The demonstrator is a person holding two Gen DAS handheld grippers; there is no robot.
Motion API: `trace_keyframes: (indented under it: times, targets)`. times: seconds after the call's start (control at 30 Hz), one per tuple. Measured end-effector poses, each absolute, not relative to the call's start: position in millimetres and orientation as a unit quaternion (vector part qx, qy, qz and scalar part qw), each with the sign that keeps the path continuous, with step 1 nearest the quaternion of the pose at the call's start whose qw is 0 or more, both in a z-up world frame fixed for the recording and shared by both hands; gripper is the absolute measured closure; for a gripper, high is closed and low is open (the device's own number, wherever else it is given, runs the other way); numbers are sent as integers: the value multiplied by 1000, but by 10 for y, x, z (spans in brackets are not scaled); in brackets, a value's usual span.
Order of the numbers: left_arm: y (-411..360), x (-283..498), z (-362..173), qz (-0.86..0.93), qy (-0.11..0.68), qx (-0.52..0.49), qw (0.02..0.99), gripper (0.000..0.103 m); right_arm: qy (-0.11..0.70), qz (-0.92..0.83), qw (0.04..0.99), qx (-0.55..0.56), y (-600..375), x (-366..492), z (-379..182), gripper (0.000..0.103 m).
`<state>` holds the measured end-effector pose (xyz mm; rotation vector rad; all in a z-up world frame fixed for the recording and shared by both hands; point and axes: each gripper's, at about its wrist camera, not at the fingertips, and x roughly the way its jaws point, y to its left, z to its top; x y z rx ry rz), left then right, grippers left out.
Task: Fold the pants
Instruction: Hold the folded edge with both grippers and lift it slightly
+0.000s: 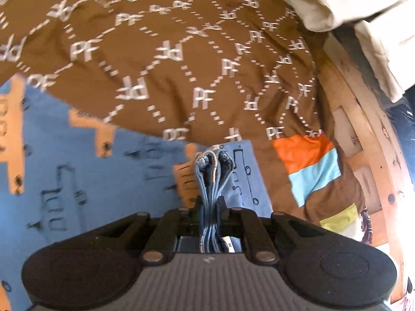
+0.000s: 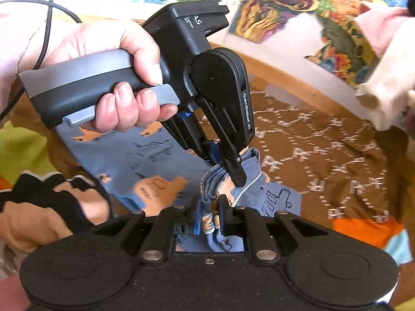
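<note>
Brown bedding printed with white letters covers the bed, with a wooden frame at its right edge and cream cloth far right. On it lie the blue pants, spread to the left. Left hand-held gripper is clamped on a bunched stack of their edges; right hand-held gripper pinches the same bundle just beside it. Judging by this, a fold is being carried over; next, both must lay the edge down evenly, aligned.

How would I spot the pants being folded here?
Find the brown blanket printed with white letters. The pants lie on it, gathered edge pinched in the left gripper and right gripper. They alone are blue with orange patches and black doodles.
</note>
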<state>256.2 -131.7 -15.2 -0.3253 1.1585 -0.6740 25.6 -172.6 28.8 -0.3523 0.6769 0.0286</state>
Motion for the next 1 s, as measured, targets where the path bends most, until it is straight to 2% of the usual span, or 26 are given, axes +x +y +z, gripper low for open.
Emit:
trace_keyframes:
  times: [0.57,1.0]
  targets:
    - [-1099,2493,-371,-303,529,-189,770,92,371,33,914,-162,-1647,362,99,84]
    - [-1059,2416,-126,-300,511,-157,790,93,349,44,923,-156,-1607,309,198,88]
